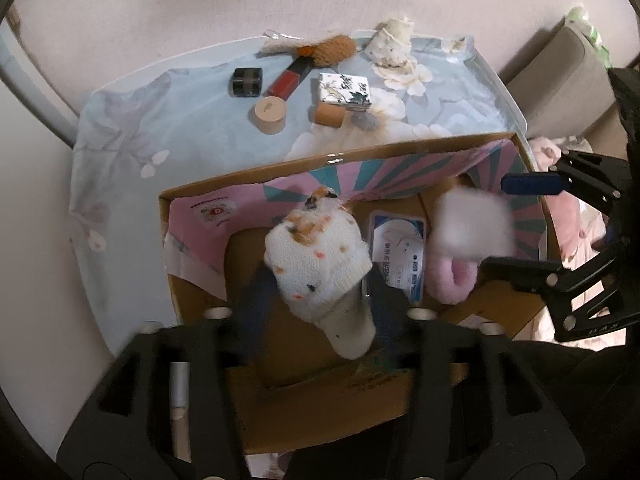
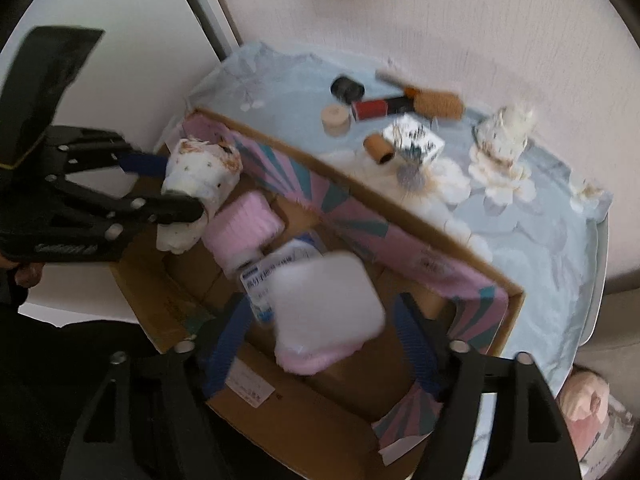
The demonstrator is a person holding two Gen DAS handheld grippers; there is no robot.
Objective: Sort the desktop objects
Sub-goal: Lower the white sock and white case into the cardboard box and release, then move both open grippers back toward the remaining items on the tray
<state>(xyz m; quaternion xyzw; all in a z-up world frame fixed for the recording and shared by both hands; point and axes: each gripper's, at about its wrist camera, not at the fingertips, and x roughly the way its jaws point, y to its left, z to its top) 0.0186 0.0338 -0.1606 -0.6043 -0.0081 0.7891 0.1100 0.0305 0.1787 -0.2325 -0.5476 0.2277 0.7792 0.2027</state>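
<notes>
While the left hand-held gripper (image 1: 320,304) clamps the speckled sock (image 1: 320,264) above the cardboard box (image 1: 404,396), the right hand-held gripper (image 2: 320,320), jaws spread, releases a blurred white-pink slipper (image 2: 324,304): lower each inside the walls before letting go.

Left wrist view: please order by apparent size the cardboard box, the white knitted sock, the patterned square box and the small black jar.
1. cardboard box, by far the largest.
2. white knitted sock, though it is nearest to the camera, which enlarges it.
3. patterned square box.
4. small black jar, only slightly smaller than the patterned box; both lie far back.
</notes>
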